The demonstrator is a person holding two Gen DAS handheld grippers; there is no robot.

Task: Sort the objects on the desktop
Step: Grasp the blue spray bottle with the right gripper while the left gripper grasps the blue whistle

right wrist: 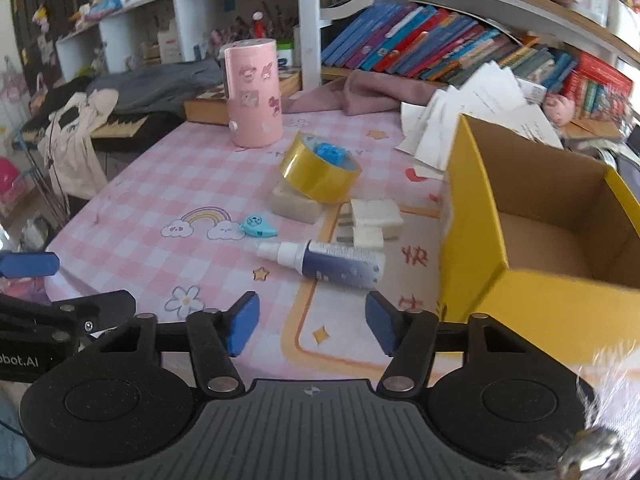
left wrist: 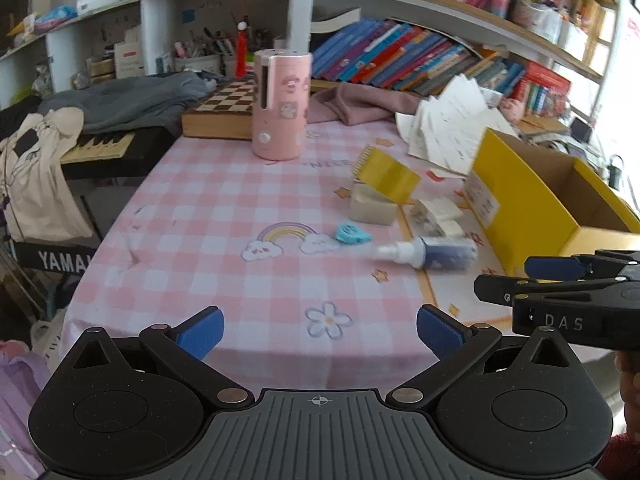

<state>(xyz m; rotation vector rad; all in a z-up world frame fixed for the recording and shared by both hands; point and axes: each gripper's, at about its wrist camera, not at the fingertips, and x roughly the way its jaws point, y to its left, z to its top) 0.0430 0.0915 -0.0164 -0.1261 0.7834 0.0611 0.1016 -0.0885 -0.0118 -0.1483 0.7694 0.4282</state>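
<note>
On the pink checked tablecloth (right wrist: 152,184) lie a blue-and-white spray bottle (right wrist: 332,266) (left wrist: 434,254), a small turquoise gadget (right wrist: 258,227) (left wrist: 352,234), a yellow tape roll (right wrist: 318,174) (left wrist: 386,176) leaning on a beige block (right wrist: 296,204) (left wrist: 372,208), and white folded pads (right wrist: 374,220) (left wrist: 440,212). An open yellow cardboard box (right wrist: 540,216) (left wrist: 532,204) stands at the right. My right gripper (right wrist: 312,330) is open and empty, just short of the bottle. My left gripper (left wrist: 320,334) is open and empty over the table's near edge.
A pink cylindrical holder (right wrist: 254,96) (left wrist: 282,106) stands at the back with a chessboard box (left wrist: 218,110), pink cloth (right wrist: 372,94) and loose papers (left wrist: 448,124) behind. Bookshelves (right wrist: 440,48) line the back. A keyboard (left wrist: 100,146) and draped clothes sit off the left edge.
</note>
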